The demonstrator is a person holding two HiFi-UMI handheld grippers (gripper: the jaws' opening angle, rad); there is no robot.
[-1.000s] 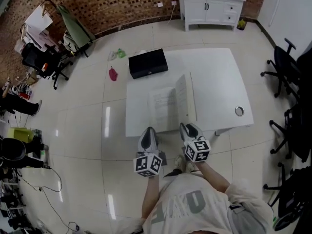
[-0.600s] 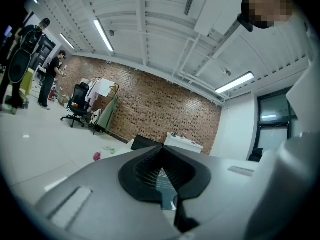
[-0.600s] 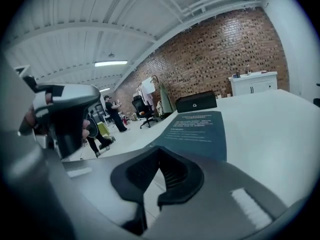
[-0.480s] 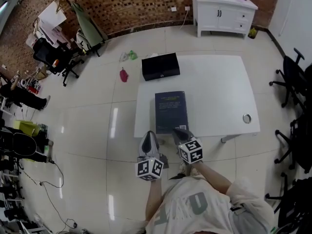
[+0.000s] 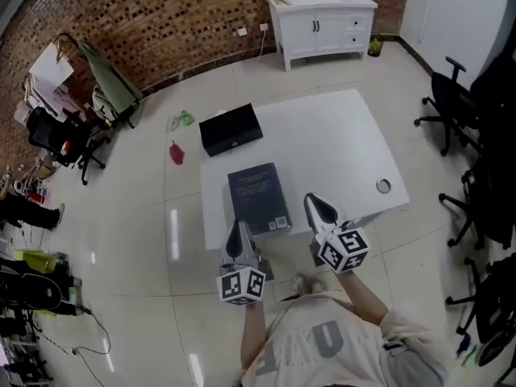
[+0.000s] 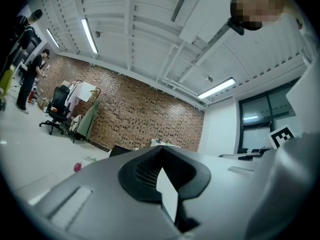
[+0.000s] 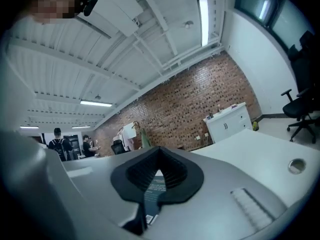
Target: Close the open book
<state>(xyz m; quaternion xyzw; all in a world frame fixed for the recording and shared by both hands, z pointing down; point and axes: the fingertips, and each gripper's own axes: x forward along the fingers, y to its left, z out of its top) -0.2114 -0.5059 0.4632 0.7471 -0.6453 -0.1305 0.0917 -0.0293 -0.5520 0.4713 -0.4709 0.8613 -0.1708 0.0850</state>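
Seen from the head view, a white table point(image 5: 339, 135) stands on pale floor tiles, with a brick wall point(image 5: 161, 14) and a white cabinet point(image 5: 320, 22) beyond it. The book point(image 5: 258, 198) lies closed on the table near its front left edge, dark cover up, and a black box point(image 5: 231, 129) sits behind it. The left gripper point(image 5: 237, 227) and right gripper point(image 5: 314, 204) hover by the near edge, clear of the book.

From the left gripper view, the jaws seem pressed together and empty.

From the right gripper view, the jaws meet with nothing held, and the book lies past them.
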